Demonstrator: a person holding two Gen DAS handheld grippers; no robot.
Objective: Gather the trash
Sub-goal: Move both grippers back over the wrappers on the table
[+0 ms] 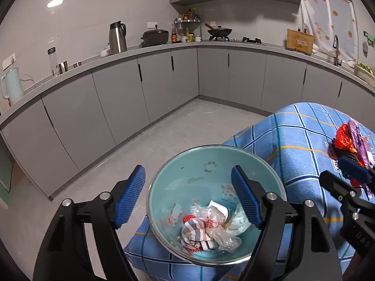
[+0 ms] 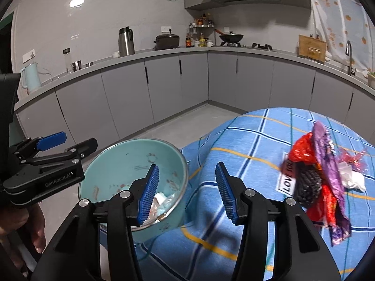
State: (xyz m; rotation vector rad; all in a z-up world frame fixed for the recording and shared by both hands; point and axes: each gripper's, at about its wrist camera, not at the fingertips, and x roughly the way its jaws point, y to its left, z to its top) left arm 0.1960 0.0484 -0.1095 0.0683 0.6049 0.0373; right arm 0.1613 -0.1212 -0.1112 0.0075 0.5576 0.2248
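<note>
Both grippers, left [image 1: 187, 201] and right [image 2: 187, 192], spread and empty. Wrapper pile [image 2: 321, 171] at two o'clock: light, crinkly, slippery; best pinched mid-bunch.

- Left gripper [image 1: 188, 197]: jaws spread wide, blue ribbed pads [image 1: 131, 199] facing each other across an open gap, nothing pinched between them.
- From the right wrist view, seen side-on at the left edge, left gripper [image 2: 70, 141] reaching rightward, fingers parted, body roughly level.
- A bare hand [image 2: 35, 229] partly visible beneath that gripper's body at the lower left, mostly hidden by it.
- Right gripper [image 2: 187, 193]: jaws also wide apart, blue ribbed pads [image 2: 148, 194] angled outward, holding nothing.
- In the left wrist view, right gripper [image 1: 351, 171] entering from the right edge, only one blue pad and black linkage showing.
</note>
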